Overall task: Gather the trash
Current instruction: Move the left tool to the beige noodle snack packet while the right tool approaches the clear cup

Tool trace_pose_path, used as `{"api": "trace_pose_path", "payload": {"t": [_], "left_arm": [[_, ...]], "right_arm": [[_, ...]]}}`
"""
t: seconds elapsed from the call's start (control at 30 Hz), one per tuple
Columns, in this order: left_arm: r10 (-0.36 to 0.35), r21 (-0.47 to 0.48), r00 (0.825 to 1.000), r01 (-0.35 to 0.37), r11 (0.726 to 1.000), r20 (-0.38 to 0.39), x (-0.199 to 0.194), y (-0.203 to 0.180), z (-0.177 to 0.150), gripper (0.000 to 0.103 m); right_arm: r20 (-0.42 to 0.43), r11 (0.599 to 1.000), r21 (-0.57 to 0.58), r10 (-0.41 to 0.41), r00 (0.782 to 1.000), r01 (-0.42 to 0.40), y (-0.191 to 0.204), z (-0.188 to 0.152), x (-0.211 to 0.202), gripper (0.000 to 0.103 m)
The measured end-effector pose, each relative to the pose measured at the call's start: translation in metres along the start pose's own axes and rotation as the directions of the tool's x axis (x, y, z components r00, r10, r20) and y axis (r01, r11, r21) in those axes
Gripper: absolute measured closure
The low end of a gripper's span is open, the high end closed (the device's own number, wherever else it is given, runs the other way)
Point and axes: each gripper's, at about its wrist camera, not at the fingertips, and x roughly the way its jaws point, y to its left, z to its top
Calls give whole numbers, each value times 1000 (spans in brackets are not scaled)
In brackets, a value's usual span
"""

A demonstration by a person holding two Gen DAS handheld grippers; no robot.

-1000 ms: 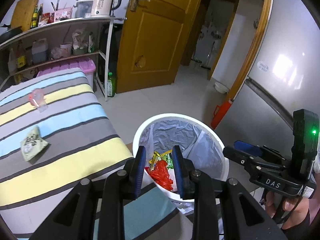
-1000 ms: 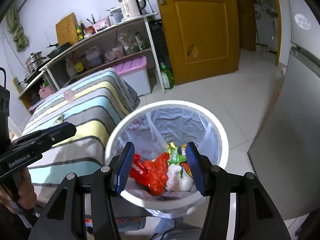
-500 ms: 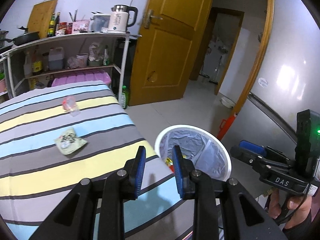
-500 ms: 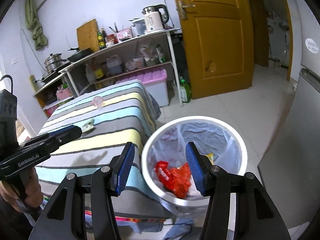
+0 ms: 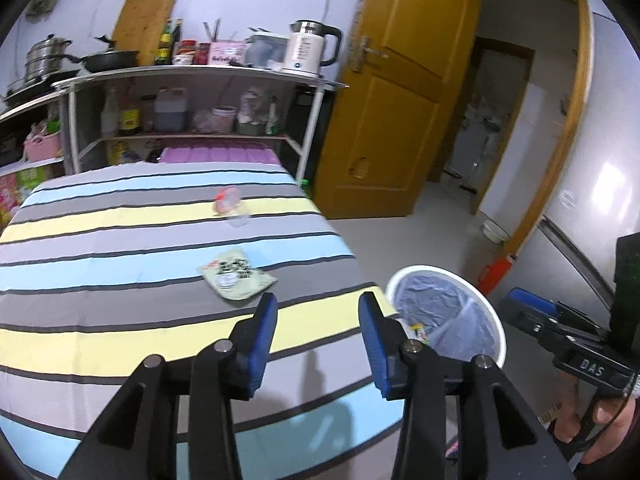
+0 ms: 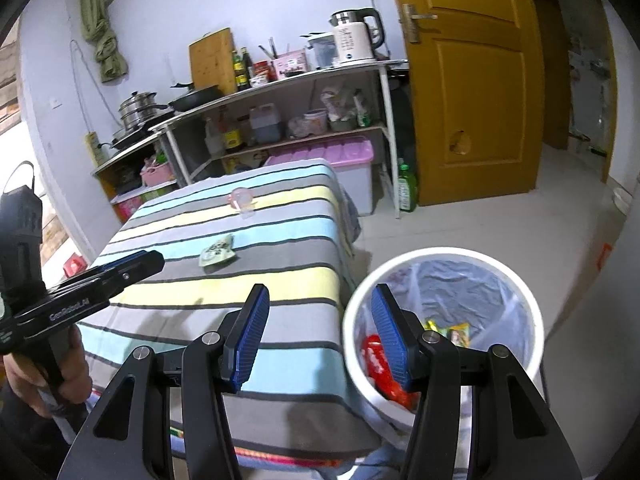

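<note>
- left hand-held gripper [image 5: 318,334]: jaws are opening, nothing is seen between them; it is held over the near part of the striped table [image 5: 120,240].
- right hand-held gripper [image 6: 318,332]: jaws stand apart and empty, over the table edge beside the white bin [image 6: 516,280].
- green wrapper [image 5: 238,274]: lies flat on the table, just ahead of the left hand-held gripper and slightly to its left; the left is judged the nearer.
- wrapper long axis: runs diagonally, from far-left to near-right in the left wrist view.
- pink-and-clear wrapper [image 5: 229,204]: lies farther back, well apart from both.
- bin: stands on the floor off the table's right edge, already holding trash.
</note>
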Motion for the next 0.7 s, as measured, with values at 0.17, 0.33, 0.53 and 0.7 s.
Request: {"api": "trace_pose_path", "payload": {"t": [0.17, 0.33, 0.53, 0.7], "left_arm": [[34, -19, 999, -35, 999, -4, 6, 14, 0, 56], [62, -26, 998, -62, 998, -17, 17, 24, 1, 53], [85, -50, 995, -88, 995, -48, 40, 34, 3, 44], [122, -65, 988, -128, 990, -91, 67, 38, 5, 44]], "right_arm": [[-9, 999, -23, 26, 1000, -26, 11, 6, 14, 49], [-19, 999, -31, 39, 999, -39, 18, 11, 27, 49], [-32, 998, -31, 47, 998, -48, 16, 16, 40, 49], [-40, 998, -23, 53, 998, -54, 12, 18, 49, 49]]}}
